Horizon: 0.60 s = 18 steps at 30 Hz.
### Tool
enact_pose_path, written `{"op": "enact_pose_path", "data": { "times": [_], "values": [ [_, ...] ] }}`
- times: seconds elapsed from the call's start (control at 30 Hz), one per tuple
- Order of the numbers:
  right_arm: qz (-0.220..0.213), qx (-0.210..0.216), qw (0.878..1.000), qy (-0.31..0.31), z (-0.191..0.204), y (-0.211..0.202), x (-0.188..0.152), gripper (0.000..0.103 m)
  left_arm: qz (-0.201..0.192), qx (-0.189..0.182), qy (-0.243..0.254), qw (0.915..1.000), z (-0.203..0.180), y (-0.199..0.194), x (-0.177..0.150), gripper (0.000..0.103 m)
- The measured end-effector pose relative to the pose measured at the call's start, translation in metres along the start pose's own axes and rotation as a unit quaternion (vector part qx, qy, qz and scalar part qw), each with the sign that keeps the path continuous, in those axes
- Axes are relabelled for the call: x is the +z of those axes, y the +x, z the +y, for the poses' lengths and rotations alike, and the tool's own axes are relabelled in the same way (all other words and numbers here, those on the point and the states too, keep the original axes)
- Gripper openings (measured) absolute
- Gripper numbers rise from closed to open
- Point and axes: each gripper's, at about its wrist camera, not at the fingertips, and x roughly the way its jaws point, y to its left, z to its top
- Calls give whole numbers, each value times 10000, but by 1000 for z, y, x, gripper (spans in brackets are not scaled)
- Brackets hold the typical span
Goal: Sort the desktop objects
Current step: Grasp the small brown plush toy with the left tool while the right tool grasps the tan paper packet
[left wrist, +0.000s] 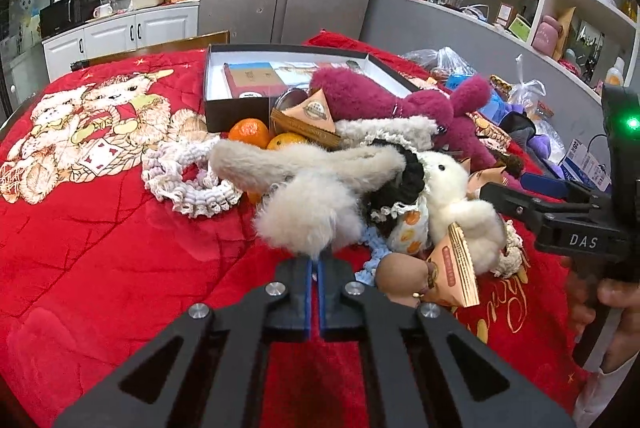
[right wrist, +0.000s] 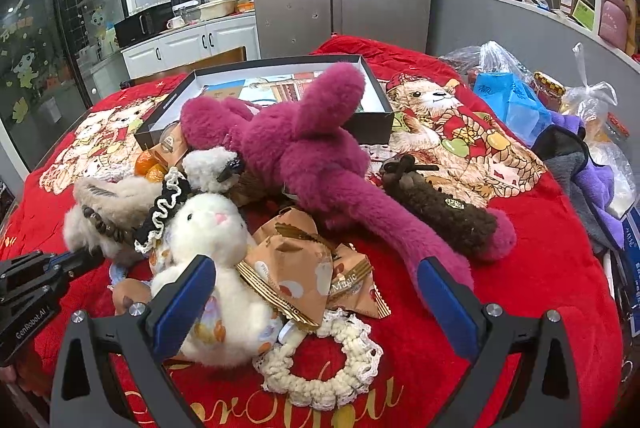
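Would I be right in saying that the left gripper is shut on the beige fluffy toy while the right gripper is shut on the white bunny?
Not quite: the right gripper is open, its jaws wide apart above the white bunny, as the right wrist view shows. The left gripper is indeed shut on the beige fluffy toy.

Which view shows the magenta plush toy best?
The right wrist view: the magenta plush toy lies nearly whole mid-frame, its long limb running toward the open right gripper. In the left wrist view it sits farther back, partly hidden behind the pale fluffy toys.
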Motion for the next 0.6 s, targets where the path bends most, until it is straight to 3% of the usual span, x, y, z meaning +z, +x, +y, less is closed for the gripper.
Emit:
{"op": "enact_pose_path", "data": {
  "times": [0.1, 0.17, 0.37, 0.43, 0.5, 0.57, 0.6],
  "values": [
    [-18, 16, 10000, 8, 0, -2, 0, 103, -52, -4, -9, 10000, 0, -3, 0, 1],
    [-35, 65, 10000, 13, -1, -3, -1, 97, -41, 26, 11, 10000, -1, -3, 0, 2],
    [-6, 168, 9998, 49, -1, -4, -2, 91, 172, 151, -81, 9997, 7, 6, -7, 2],
    [2, 266, 9996, 66, -1, -4, -3, 84, 117, 139, -98, 9998, 8, 4, -9, 2],
    [22, 401, 9992, 84, -1, -4, -3, 63, 102, 124, -75, 9998, 7, 3, -9, 2],
    [38, 361, 9993, 46, 0, -2, -4, 49, 124, 126, -59, 9998, 6, 4, -10, 2],
    [56, 298, 9995, 16, 1, -1, -5, 49, 129, 129, -49, 9998, 5, 4, -10, 2]
  ]
}}
